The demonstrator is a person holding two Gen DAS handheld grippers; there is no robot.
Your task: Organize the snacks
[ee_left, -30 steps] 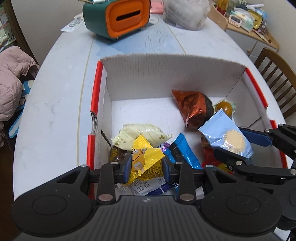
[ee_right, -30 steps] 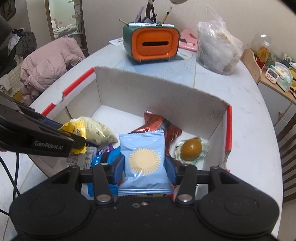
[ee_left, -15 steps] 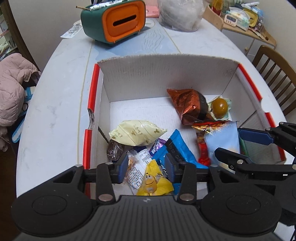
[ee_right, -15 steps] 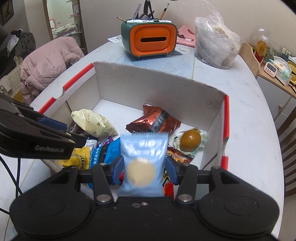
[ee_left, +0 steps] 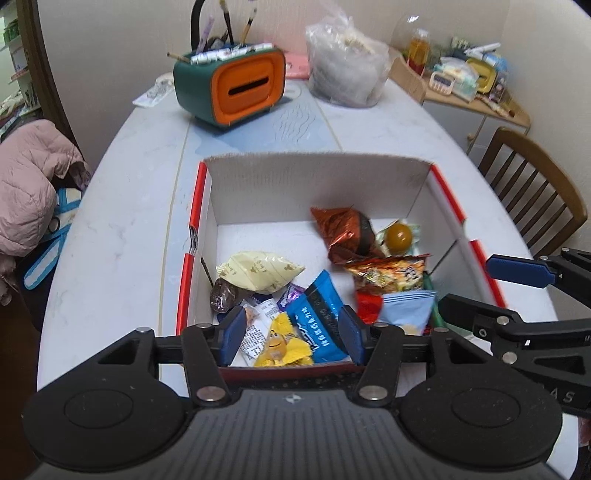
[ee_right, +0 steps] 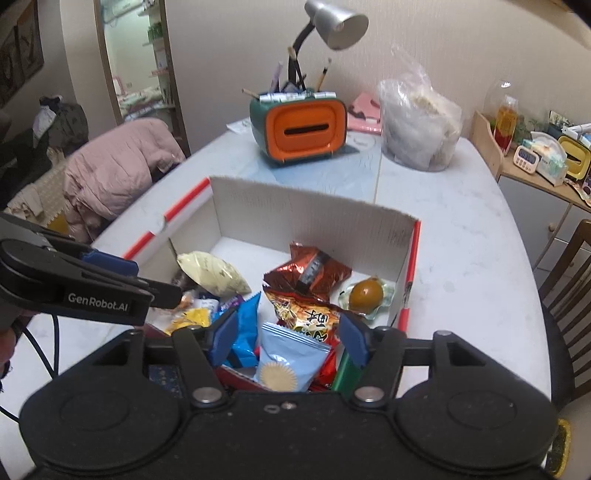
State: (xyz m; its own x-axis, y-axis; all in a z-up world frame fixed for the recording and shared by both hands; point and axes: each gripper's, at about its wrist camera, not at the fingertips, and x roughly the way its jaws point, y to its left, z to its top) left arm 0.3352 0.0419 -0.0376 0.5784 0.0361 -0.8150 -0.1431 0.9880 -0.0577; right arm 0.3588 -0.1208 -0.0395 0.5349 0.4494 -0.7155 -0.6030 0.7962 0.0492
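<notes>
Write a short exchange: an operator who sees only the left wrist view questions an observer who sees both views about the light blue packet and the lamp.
Operator: Is the right tool gripping the light blue packet?
Observer: No. Its jaws are opening; the packet lies between the fingers, touching neither.
Operator: What is the dark curve behind the orange holder?
Observer: The neck of a lamp; its grey shade points down to the right.
</notes>
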